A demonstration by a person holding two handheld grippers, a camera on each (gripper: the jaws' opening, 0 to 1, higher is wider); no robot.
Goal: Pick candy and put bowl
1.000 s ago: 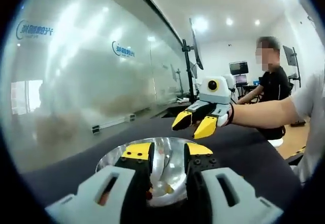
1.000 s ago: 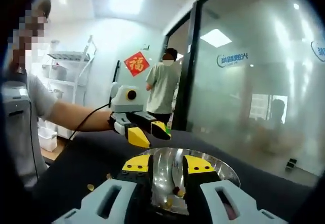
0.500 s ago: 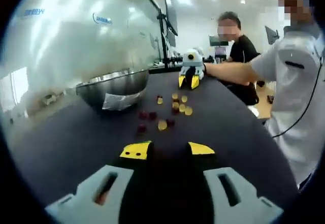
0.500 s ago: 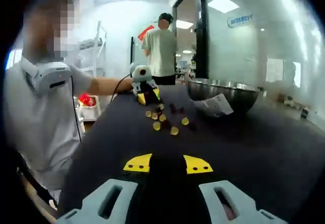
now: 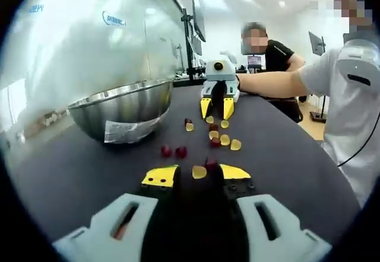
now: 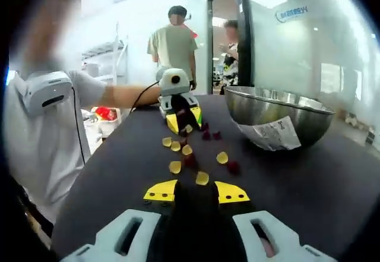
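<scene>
Low in the left gripper view, the left gripper (image 5: 198,175) stands with its yellow-tipped fingers (image 5: 159,176) apart, a yellow candy (image 5: 199,171) lying on the dark counter (image 5: 285,161) just between the tips, a dark red one touching it beyond. In the right gripper view the right gripper (image 6: 196,192) is likewise spread, another yellow candy (image 6: 202,178) just ahead of its tips at lower centre.

The sweets look small, light and gummy-soft: likely to give under a squeeze and to skid on the smooth counter, so a gentle pinch across the flat sides of one piece seems best. The rest of the scatter (image 5: 221,138) trails up the middle of the frame, pieces close together, some touching, so a wide bite may catch two.

The steel bowl (image 5: 122,109), left of centre, has a high rim with a paper label on its wall. Bare counter lies between candy and bowl; the counter's edge curves down the right of the frame, near a person's sleeve (image 5: 356,84).
</scene>
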